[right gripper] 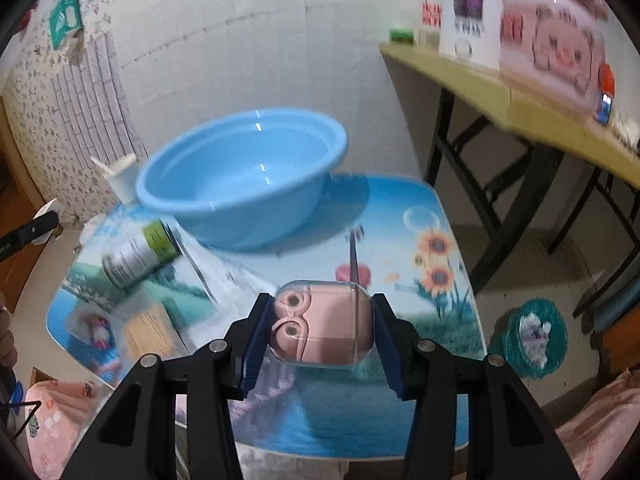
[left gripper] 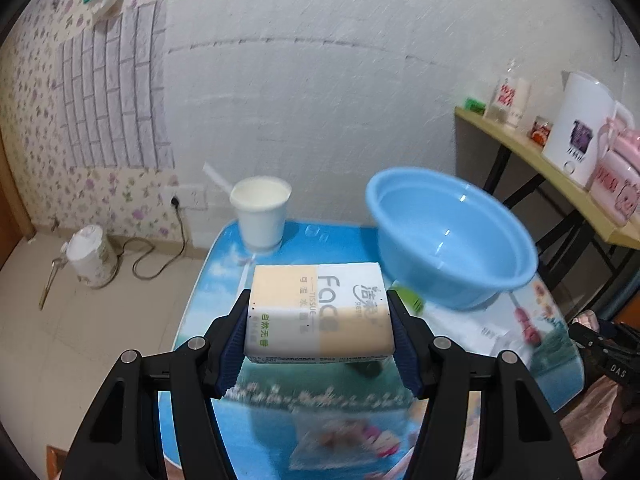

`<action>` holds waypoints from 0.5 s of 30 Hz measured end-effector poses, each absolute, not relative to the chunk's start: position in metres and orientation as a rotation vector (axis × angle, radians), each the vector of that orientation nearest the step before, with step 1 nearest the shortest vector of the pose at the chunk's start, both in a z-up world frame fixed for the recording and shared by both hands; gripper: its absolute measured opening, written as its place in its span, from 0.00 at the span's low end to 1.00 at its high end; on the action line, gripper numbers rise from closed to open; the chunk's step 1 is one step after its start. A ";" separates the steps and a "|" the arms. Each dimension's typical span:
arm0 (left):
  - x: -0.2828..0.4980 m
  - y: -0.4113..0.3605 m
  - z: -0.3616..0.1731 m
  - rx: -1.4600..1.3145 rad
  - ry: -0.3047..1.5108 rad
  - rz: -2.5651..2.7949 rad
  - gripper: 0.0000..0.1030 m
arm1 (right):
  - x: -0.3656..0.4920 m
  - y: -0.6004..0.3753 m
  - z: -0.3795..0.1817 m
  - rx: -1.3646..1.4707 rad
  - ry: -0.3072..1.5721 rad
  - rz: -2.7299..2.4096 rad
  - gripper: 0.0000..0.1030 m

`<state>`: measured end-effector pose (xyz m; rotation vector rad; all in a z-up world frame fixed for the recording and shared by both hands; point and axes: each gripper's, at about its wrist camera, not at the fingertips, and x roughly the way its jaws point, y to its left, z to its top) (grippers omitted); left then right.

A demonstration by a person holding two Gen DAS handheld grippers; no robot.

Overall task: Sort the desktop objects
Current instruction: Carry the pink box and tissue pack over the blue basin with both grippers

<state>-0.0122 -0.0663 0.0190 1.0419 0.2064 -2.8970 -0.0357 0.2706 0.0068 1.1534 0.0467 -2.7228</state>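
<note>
A wooden side shelf (left gripper: pixel 560 168) on black folding legs carries a white kettle (left gripper: pixel 576 128), pink containers (left gripper: pixel 612 184) and small jars (left gripper: pixel 508 96). On the floor: a white appliance (left gripper: pixel 88 256) with its cord running to a wall socket (left gripper: pixel 176 200), and a teal waste basket (right gripper: pixel 536 340) holding crumpled paper.
</note>
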 end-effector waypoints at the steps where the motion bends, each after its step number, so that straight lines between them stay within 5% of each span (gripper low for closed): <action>1: -0.014 -0.063 0.026 1.029 0.189 -2.906 0.59 | -0.035 0.269 0.013 1.128 0.046 -2.726 0.49; 15: -0.063 -0.007 0.050 1.065 0.062 -3.007 0.59 | -0.091 0.227 0.048 1.046 0.094 -2.629 0.49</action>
